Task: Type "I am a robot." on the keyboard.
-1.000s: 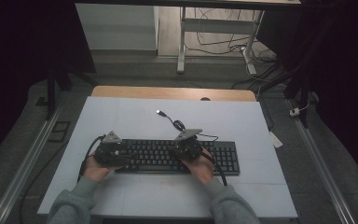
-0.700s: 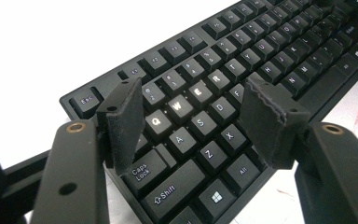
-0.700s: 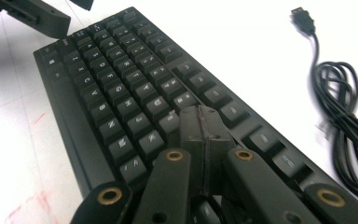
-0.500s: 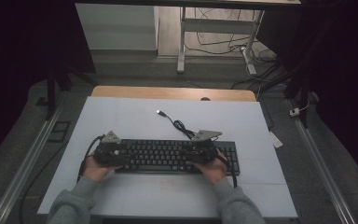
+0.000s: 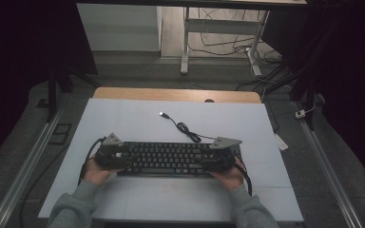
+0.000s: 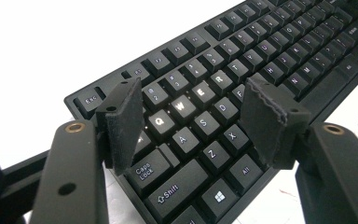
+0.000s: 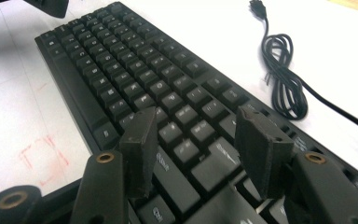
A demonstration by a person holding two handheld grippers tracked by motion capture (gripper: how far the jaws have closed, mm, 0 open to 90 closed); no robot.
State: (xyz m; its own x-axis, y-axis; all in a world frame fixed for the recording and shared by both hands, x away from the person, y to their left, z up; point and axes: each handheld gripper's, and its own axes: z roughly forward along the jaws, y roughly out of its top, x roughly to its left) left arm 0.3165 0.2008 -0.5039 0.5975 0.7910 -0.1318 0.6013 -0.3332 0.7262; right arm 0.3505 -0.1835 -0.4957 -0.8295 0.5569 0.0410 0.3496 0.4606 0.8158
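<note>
While the person's left hand (image 5: 94, 170) rests at the keyboard's left end, the left gripper (image 5: 108, 153) hovers there over the keys with its fingers (image 6: 123, 123) released and spread apart. In the left gripper view they stand above the Q, W, A and S keys, gripping nothing. The black keyboard (image 5: 168, 159) lies flat on the white tabletop (image 5: 123, 116), near the edge closest to the person and running lengthwise from left to right between the two hands. Behind it, toward the middle of the tabletop, its black cable (image 5: 186, 129) lies in a loose coil, and the plug (image 5: 162, 114) rests farther back to the left, well apart from the keyboard. At the keyboard's right end sits the right gripper (image 5: 221, 156), carried by the right hand (image 5: 230, 175). Its fingers (image 7: 140, 154) have just been opening and now stand released above the keys near that end, with key caps showing in the gap between them and no pad pressing on anything. A faint red square mark (image 7: 44, 156) shows on the tabletop just in front of the keyboard in the right gripper view.
</note>
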